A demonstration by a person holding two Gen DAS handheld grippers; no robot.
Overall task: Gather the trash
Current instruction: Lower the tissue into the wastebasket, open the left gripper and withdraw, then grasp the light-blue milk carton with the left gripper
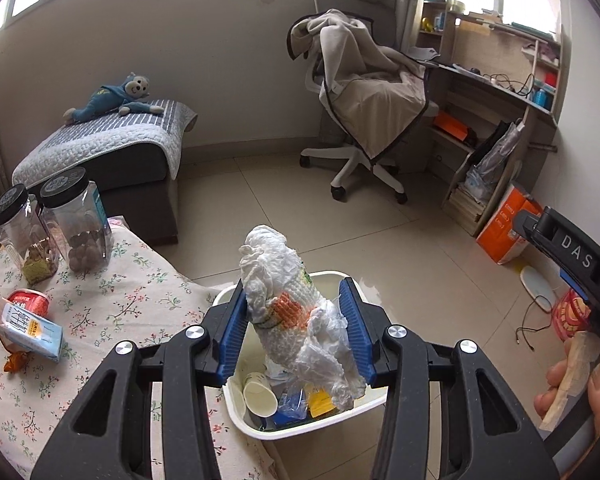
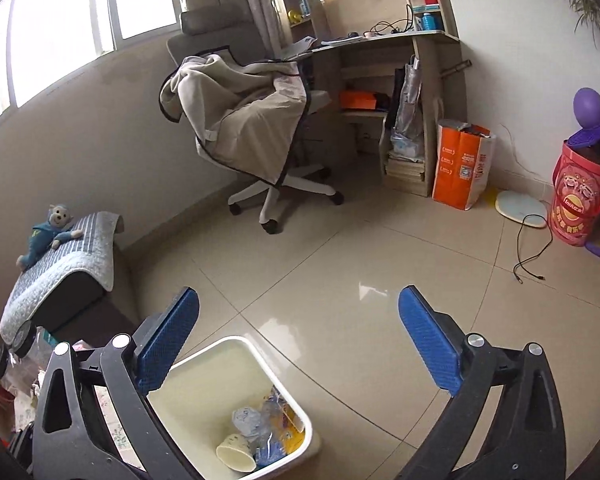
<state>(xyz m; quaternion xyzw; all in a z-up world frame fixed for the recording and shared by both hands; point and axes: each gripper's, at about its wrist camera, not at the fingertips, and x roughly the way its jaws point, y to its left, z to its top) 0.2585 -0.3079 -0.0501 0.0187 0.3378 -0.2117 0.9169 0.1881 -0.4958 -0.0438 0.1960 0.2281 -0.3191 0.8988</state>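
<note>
The white bin (image 1: 332, 408) stands on the floor right of the floral surface (image 1: 112, 312). Above it, the left gripper (image 1: 300, 332) clamps a crumpled wrapper (image 1: 296, 312); the drop seems next, needing release. The right gripper (image 2: 296, 340) fingers gape wide, empty.

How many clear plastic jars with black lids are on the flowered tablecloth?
2. One jar stands at the far left of the tablecloth; the other jar stands just right of it, holding round brown snacks. More may sit outside the frame.
</note>
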